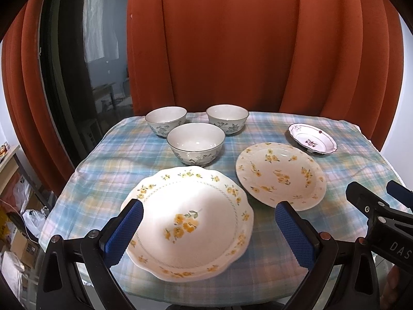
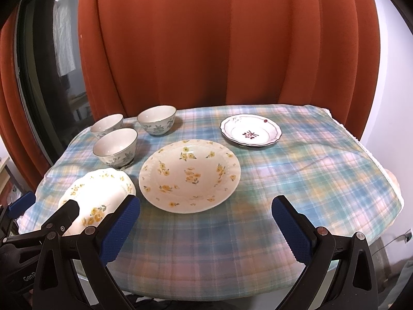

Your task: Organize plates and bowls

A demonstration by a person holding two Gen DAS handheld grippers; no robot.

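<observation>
Three white bowls with blue flowers stand at the table's far left: one at the back left [image 1: 165, 121], one at the back right [image 1: 227, 118] and one in front [image 1: 196, 143]. A scalloped plate with yellow flowers [image 1: 189, 222] lies nearest, between the tips of my open, empty left gripper [image 1: 209, 222]. A round yellow-flowered plate [image 1: 280, 174] [image 2: 189, 174] lies mid-table. A small plate with a purple motif [image 1: 312, 138] [image 2: 251, 129] lies at the far right. My right gripper [image 2: 206, 218] is open and empty above the cloth, in front of the round plate.
The table wears a blue plaid cloth [image 2: 296, 186]. Orange curtains [image 1: 219, 38] hang right behind it, with a dark window [image 1: 77, 64] at the left. Boxes and bags [image 1: 23, 219] sit on the floor to the left.
</observation>
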